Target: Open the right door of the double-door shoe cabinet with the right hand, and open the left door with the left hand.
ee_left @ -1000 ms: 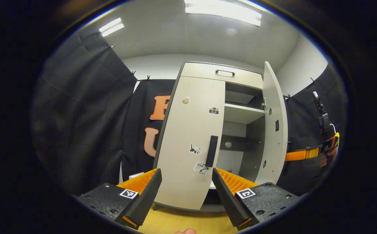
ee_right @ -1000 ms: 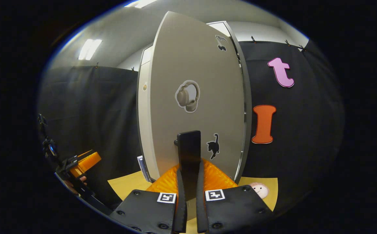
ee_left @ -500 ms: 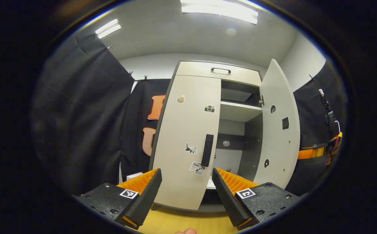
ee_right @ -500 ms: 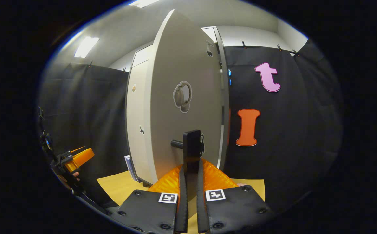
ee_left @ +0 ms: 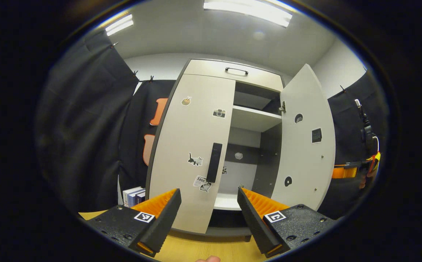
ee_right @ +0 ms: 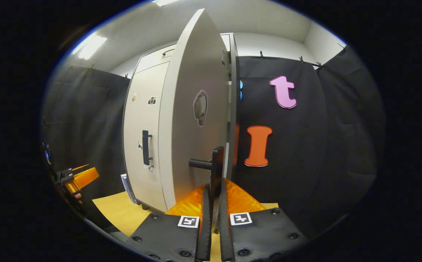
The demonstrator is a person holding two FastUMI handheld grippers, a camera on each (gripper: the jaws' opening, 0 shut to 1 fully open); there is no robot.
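- The shoe cabinet (ee_left: 233,72) is the reference for every position below. It stands on a yellowish wooden floor (ee_left: 203,251) against the booth's cloth wall.
- Right door (ee_right: 192,120): swung well out from the shoe cabinet front, so that in the left gripper view its inner face and the shelf (ee_left: 253,118) behind it are exposed.
- Right hand-held gripper (ee_right: 213,203): pressed together on the right door handle (ee_right: 216,167), a dark vertical bar standing off the door face, with one finger on each side of it.
- Left door (ee_left: 192,145): flush with the shoe cabinet front, not yet opened. Its left door handle (ee_left: 214,162) sits at the door's inner edge, next to the open half.
- Left hand-held gripper (ee_left: 207,214): spread wide and holding nothing, in front of the shoe cabinet and short of the left door handle.
- Step in hand, as judged: finish the right door's swing, then take the left door.
- Carry the right hand-held gripper along the door's arc about its hinge (a straight pull is likely to twist the bar out of the fingers).
- Centre the left door handle between the spread fingers before closing, and grip the bar mid-length.
- A stack of books (ee_left: 134,194) stands on the floor at the shoe cabinet's left side; judge whether the left door will clear it.
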